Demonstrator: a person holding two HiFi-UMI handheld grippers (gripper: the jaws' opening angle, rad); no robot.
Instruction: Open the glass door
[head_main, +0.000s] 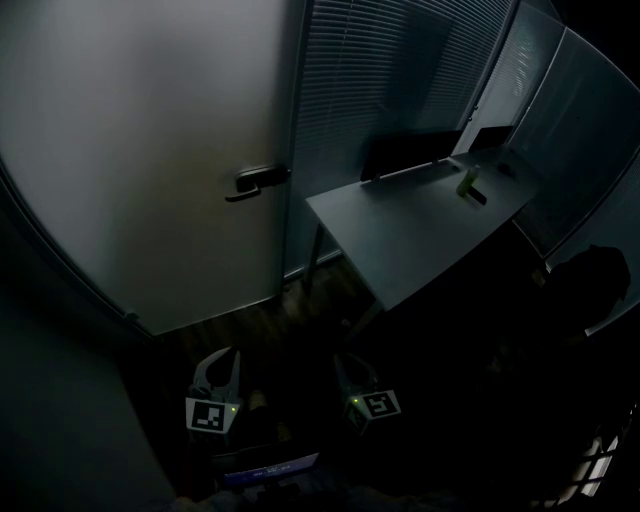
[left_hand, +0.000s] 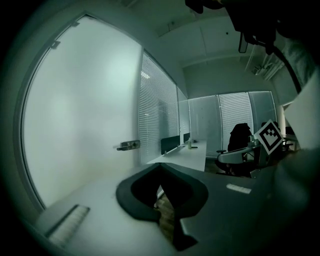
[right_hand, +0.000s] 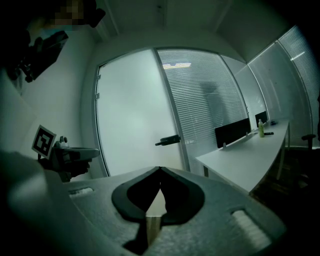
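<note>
Left gripper (head_main: 222, 358) and right gripper (head_main: 347, 362) closed and empty, well short of the door (head_main: 140, 160).
Both pairs of jaws are seen pressed together, with nothing gripped or touched. The door is seen far ahead and to the left, with its handle (head_main: 258, 180) at its right edge, well apart from both grippers. A desk (head_main: 400, 240) is seen on the right.

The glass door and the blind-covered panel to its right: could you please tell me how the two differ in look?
The glass door is plain and frosted, while the panel shows horizontal slats. The glass door carries a dark lever handle, and the panel has none. A desk stands before the panel, not before the glass door. Both are tall, upright and pale.
</note>
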